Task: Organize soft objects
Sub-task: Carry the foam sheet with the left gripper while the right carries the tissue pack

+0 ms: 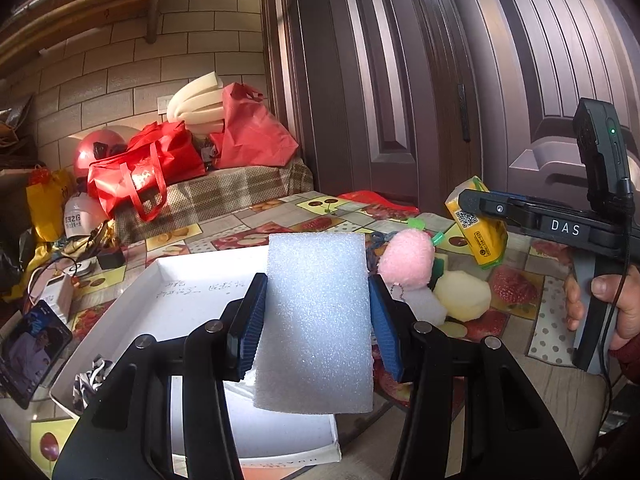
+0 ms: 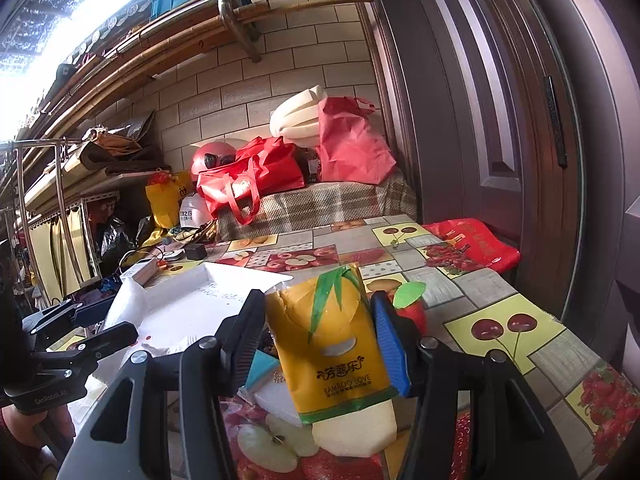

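Both grippers loaded for sorting — the left gripper (image 1: 318, 312) clamps a white foam block (image 1: 318, 320) upright above the white tray (image 1: 132, 308), the right gripper (image 2: 316, 344) pinches a yellow tissue pack (image 2: 332, 344) clear of the table's (image 2: 500, 292) soft pile — presumably bound for the tray.

Left wrist cam sits right behind my left tongs (image 1: 318, 320), looking nearly level across the worktop (image 1: 256, 220) at the brick wall. Right wrist cam, same setup behind my right tongs (image 2: 320, 340). Both share the white tray (image 1: 132, 312), the red bags (image 2: 256, 176), the door (image 2: 480, 120).
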Tool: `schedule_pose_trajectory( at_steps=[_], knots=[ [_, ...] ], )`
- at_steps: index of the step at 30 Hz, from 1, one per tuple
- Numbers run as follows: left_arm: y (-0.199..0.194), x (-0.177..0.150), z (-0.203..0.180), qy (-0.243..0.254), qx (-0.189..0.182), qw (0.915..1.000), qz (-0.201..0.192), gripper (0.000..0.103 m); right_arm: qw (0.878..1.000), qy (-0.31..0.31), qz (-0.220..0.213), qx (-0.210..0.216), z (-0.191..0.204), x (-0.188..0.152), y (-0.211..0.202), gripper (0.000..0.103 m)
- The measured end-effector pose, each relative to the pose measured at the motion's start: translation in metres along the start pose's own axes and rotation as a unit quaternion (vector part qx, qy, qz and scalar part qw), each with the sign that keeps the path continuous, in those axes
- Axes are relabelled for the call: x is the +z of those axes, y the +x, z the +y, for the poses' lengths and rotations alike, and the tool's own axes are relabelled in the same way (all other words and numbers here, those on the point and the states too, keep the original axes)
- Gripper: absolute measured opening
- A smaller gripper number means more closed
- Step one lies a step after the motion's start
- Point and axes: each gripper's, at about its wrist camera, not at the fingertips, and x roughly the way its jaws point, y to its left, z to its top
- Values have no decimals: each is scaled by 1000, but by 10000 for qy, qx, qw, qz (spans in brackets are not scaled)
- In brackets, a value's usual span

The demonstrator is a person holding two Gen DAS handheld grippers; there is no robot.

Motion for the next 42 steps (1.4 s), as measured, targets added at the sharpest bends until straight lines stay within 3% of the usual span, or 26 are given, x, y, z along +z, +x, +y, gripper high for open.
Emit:
schedule_pose_trajectory(
  at_steps=[21, 42],
  knots=[
    [-2, -9, 54, -680, 424, 9967, -136, 49, 9994, -298, 59, 135, 23, -2, 8, 55],
    [1, -10, 73, -827, 763, 9935, -162, 49, 9977, -343, 88, 585, 53, -1, 34, 55]
  ],
)
